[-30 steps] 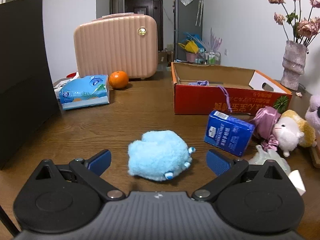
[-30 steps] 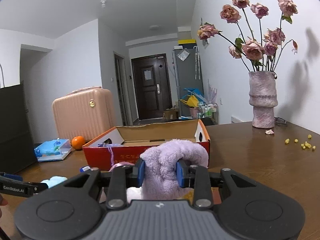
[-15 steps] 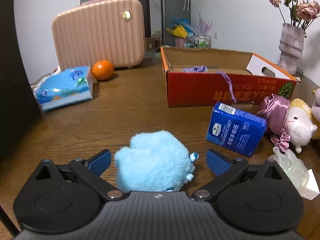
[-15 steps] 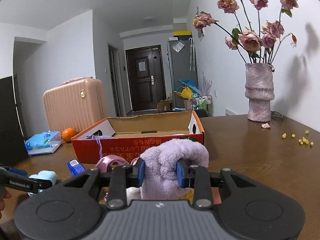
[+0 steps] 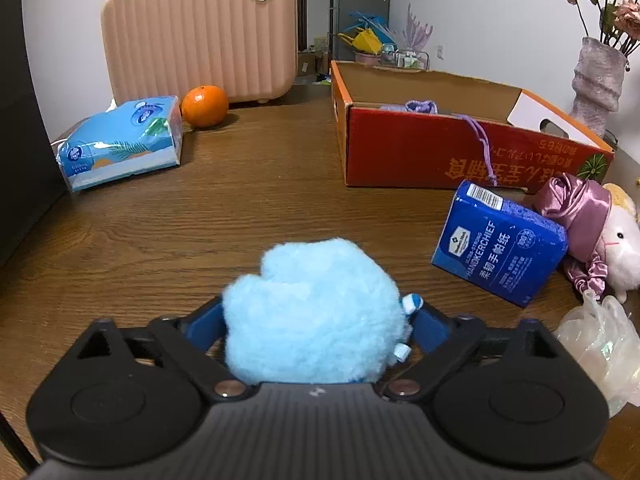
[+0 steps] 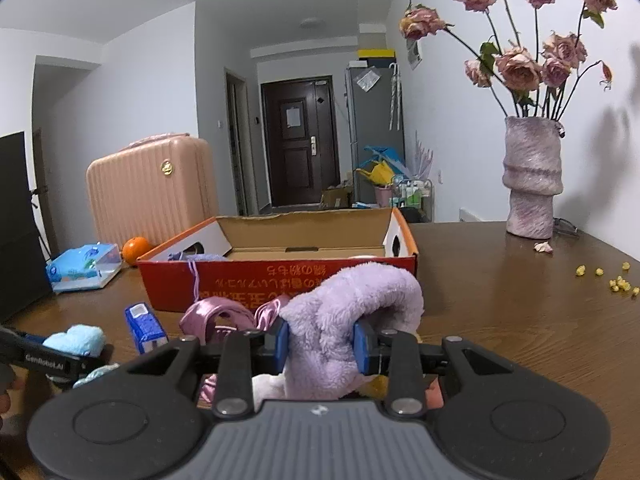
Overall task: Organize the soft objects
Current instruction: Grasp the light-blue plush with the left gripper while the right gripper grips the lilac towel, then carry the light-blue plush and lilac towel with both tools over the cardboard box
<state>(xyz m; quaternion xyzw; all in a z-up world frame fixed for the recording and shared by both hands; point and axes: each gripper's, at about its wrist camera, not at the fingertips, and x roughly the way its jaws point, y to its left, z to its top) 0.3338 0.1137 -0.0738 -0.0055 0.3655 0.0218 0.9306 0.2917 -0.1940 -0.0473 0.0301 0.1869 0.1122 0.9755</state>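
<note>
A fluffy light-blue plush toy (image 5: 312, 312) lies on the wooden table (image 5: 240, 208) between the blue fingers of my left gripper (image 5: 316, 320). Its jaws are closing, the pads stand right at the toy's sides, and the fluff does not look squeezed. The same blue toy (image 6: 74, 340) shows low at the left in the right wrist view. My right gripper (image 6: 320, 344) is shut on a lilac plush toy (image 6: 352, 304), held in front of the open red cardboard box (image 6: 280, 280). A purple pouch (image 5: 420, 106) lies in that box (image 5: 440, 160).
A blue handkerchief pack (image 5: 500, 244), a white plush in pink satin (image 5: 616, 240) and a clear plastic bag (image 5: 596, 344) lie at the right. At the far left are a tissue pack (image 5: 120, 140), an orange (image 5: 205, 105) and a pink suitcase (image 5: 200, 32). A vase (image 6: 532, 180) stands at the right.
My left gripper came forward and down over the blue toy, and its jaws narrowed around it. My right gripper, still gripping the lilac plush, edged slightly toward the box.
</note>
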